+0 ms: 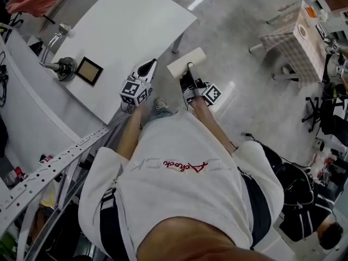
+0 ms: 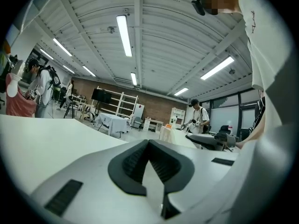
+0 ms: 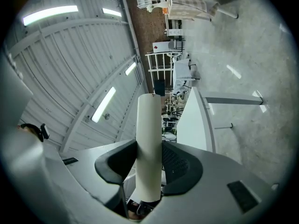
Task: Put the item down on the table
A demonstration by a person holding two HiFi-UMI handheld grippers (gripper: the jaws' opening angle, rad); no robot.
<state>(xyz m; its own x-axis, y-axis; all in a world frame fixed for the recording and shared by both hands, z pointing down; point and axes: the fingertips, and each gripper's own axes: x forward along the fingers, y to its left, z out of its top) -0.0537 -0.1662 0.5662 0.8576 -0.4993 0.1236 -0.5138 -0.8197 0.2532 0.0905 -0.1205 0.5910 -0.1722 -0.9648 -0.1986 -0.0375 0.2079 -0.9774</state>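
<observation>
A big open workshop hall or lab: a bare concrete floor (image 1: pixel 239 31), a ribbed metal ceiling (image 2: pixel 163 22) hung with long strip lights (image 2: pixel 124 34), and a brick wall (image 2: pixel 154 104) at the far end behind white shelves (image 2: pixel 117 101). White tables (image 1: pixel 125 26), a table under a checked cloth (image 1: pixel 293 42) and an office chair (image 1: pixel 321 107) stand spread about, with a person (image 2: pixel 198 115) working at a bench

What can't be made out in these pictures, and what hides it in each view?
Cream cylinder in the right gripper: hollow or solid; end too small, head view.
Dark-framed square on the white table: too small to identify, head view.
Table's far end: cut off by head view's top edge.
</observation>
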